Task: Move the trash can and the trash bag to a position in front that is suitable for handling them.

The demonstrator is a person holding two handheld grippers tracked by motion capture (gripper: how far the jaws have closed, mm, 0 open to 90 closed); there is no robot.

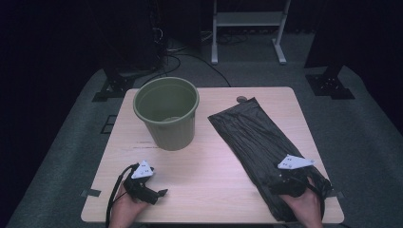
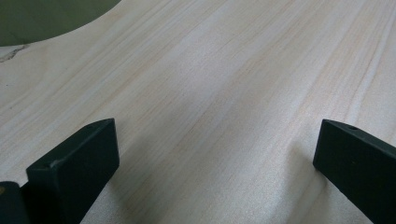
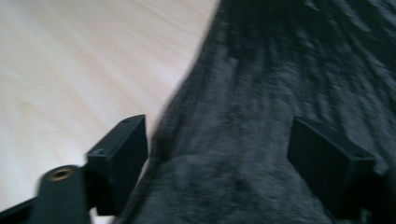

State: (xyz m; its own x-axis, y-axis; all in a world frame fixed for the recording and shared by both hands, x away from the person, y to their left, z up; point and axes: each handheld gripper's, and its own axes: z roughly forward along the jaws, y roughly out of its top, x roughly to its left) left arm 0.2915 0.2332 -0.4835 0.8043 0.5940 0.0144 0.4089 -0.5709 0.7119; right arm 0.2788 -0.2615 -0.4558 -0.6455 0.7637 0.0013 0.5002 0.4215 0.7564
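A green plastic bin (image 1: pixel 166 114) stands upright at the back left of the light wooden table (image 1: pixel 209 171); its base edge shows in the left gripper view (image 2: pixel 42 18). A crumpled black plastic bag (image 1: pixel 256 137) lies flat along the table's right side. My right gripper (image 1: pixel 287 172) hovers over the bag's near end. In the right gripper view its jaws (image 3: pixel 219 149) stand wide apart just above the bag (image 3: pixel 280 70), without pinching it. My left gripper (image 1: pixel 161 194) rests near the front left edge, open (image 2: pixel 215 154) over bare wood.
A small dark round object (image 1: pixel 241 99) lies at the table's far edge by the bag's tip. Tape tabs mark the front corners (image 1: pixel 90 193). Beyond the table are a metal stand (image 1: pixel 249 28), cables and dark equipment on grey carpet.
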